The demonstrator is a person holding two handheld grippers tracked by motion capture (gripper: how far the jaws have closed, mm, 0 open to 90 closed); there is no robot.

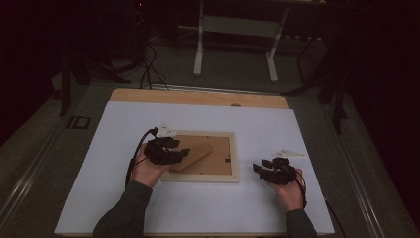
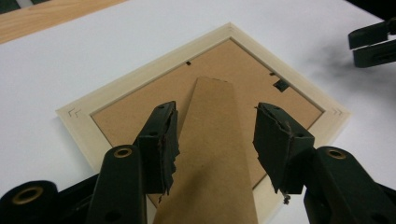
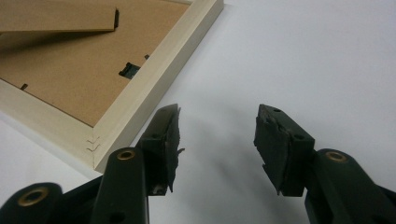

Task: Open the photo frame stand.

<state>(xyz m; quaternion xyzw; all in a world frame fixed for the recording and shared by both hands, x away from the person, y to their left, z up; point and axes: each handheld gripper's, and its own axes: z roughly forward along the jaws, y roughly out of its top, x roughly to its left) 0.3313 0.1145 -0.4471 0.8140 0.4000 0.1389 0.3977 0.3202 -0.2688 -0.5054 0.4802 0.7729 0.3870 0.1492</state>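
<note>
A pale wooden picture frame (image 1: 235, 158) lies face down on the white sheet, its brown backing board (image 2: 140, 107) up. A brown cardboard stand strip (image 1: 198, 153) rises at a slant from the backing. My left gripper (image 1: 185, 151) hovers over the frame's left part. In the left gripper view this gripper (image 2: 215, 116) is open, its jaws either side of the strip (image 2: 212, 154) with a gap on the right. My right gripper (image 1: 256, 167) sits to the right of the frame. Its jaws (image 3: 217, 116) stand open over bare sheet, beside the frame's corner (image 3: 100, 135).
The white sheet (image 1: 198, 208) covers a wooden table whose bare strip (image 1: 198, 97) shows at the back. A small black tab (image 2: 280, 85) sits on the backing near one frame edge. A white stand (image 1: 237, 29) is on the floor beyond the table.
</note>
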